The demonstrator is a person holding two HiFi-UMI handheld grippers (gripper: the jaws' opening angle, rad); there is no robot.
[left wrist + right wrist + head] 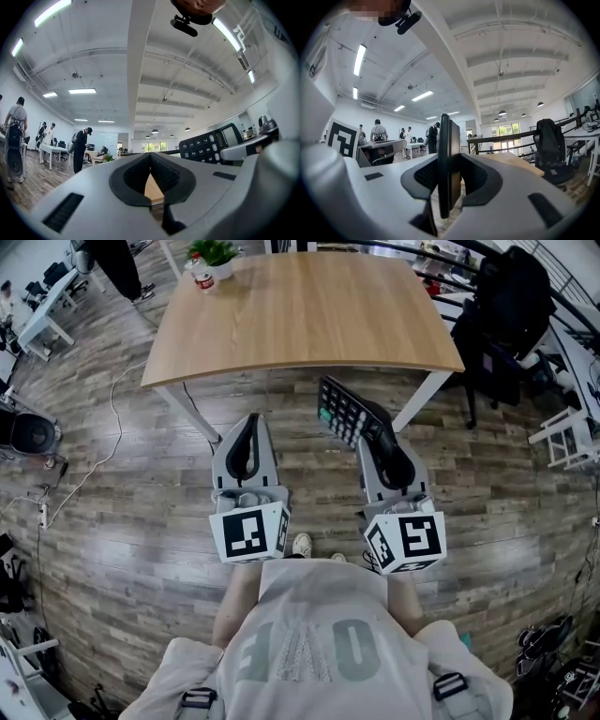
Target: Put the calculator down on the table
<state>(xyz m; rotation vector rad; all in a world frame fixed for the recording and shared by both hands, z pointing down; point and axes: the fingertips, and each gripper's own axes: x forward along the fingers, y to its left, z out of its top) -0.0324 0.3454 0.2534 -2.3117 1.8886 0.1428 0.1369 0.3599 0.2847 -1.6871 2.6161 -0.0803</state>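
Calculator (339,407) end sits hidden between right hand-held gripper (378,426) jaws.

One calculator (347,409), two grippers (left gripper (249,427), right gripper (375,427)), one table (300,324), plus one plant (216,251) and one can (202,277) at the table's far-left corner.
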